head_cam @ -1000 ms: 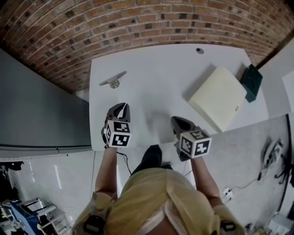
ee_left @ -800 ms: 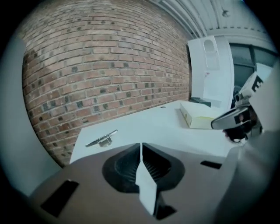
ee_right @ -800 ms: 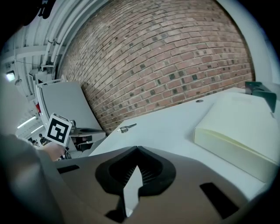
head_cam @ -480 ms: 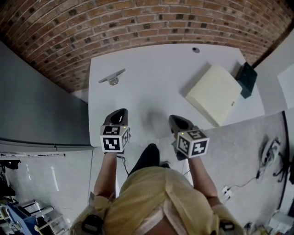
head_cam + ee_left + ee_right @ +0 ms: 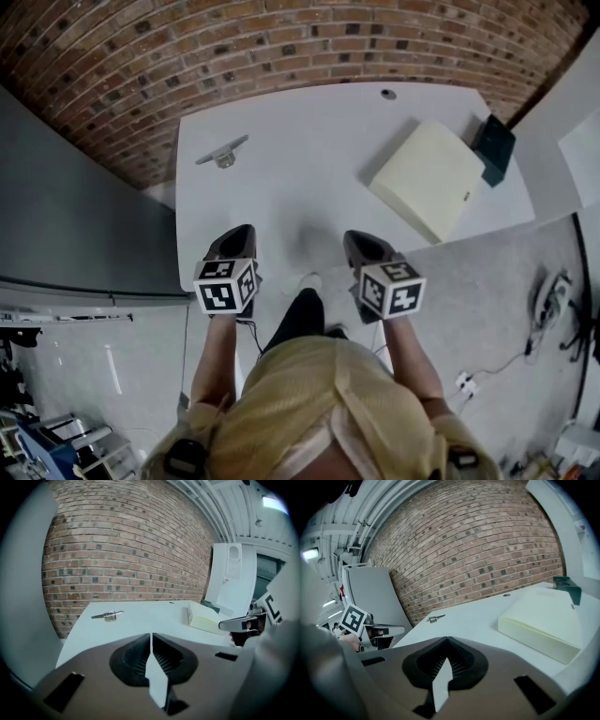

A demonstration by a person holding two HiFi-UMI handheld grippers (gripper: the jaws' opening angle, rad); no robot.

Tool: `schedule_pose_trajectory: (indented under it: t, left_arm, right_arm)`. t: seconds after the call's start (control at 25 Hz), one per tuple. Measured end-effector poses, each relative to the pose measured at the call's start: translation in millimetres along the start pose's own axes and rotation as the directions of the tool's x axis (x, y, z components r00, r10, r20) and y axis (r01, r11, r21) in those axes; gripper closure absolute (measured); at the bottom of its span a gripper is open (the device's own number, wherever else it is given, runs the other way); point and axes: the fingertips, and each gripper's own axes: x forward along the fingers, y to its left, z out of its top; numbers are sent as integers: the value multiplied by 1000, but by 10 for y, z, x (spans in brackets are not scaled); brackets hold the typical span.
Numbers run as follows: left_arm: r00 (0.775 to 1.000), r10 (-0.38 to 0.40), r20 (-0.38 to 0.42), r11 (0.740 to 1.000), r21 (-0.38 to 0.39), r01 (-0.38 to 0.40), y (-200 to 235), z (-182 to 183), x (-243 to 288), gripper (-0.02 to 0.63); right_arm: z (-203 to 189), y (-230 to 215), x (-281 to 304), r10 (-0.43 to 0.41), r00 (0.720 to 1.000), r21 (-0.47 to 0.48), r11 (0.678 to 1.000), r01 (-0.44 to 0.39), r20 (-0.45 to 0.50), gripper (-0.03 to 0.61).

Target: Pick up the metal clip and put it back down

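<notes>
clip: small silver metal clip [image 5: 223,153] on white table [image 5: 309,178], 12 o'clock of left gripper [image 5: 237,239] | left: jaws pressed together, empty | right gripper [image 5: 362,244]: jaws pressed together, empty

The clip [image 5: 223,154], far left on the tabletop [image 5: 309,178], is too small to show its shape. A small dark round spot [image 5: 387,94] near the far edge cannot be identified. In the right gripper view, the dark green thing [image 5: 567,587] is partly hidden behind the cream box [image 5: 543,618].
</notes>
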Motion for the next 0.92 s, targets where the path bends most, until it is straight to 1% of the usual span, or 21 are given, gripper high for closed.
schedule_pose_trajectory:
  t: [0.12,0.32,0.52,0.92]
  left_arm:
    - [1000,-19,1,999,-27,19,-60,-26,-35,598]
    - [1000,-25,-9,999,-31,25,-92,-56,-93,600]
    - [999,-34,-15,998,-50,33,-92,-74,-124,600]
    - [999,-29,-36,999,-17,28,-76,-97,-109,600]
  right_arm:
    - [9,-12,-48,-7,1000,-4,1000,7,13,574]
    - [-19,17,-80,0,1000,-14,1000,0,16,575]
    - [26,16,-137,-11,999,-13,1000,12,30,574]
    - [-28,10,-130,-16,1000,-7,1000,16,22,575]
